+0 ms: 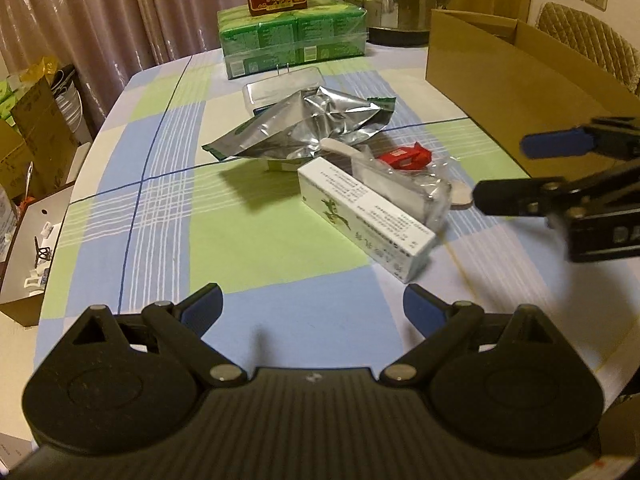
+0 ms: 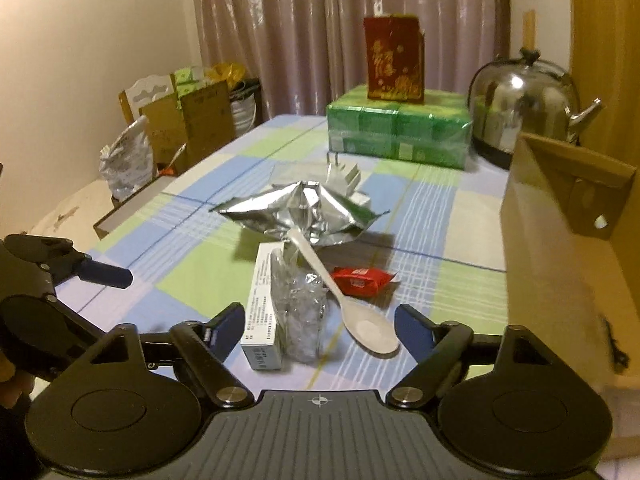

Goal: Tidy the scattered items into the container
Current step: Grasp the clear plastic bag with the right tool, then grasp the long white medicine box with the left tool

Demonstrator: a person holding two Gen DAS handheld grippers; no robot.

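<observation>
A: How do the grippers stand?

B: The right gripper [image 2: 319, 330] has its jaws spread wide and grips nothing. Just ahead, between its fingertips, lie the white carton [image 2: 264, 312], a crumpled clear wrapper [image 2: 300, 316] and the white spoon [image 2: 352, 312]. The left gripper [image 1: 313, 307] is likewise spread and empty, over bare tablecloth [image 1: 168, 208].

A: And beyond the spoon?

B: The red packet [image 2: 360, 280] lies just past it, then the silver foil bag [image 2: 304, 216]. The cardboard box [image 2: 560, 248], the container, stands to the right gripper's right.

A: Farthest off?

B: Green packs [image 2: 396, 132] with a red box [image 2: 394, 60] on top, and a steel kettle [image 2: 524, 100] beside them.
</observation>
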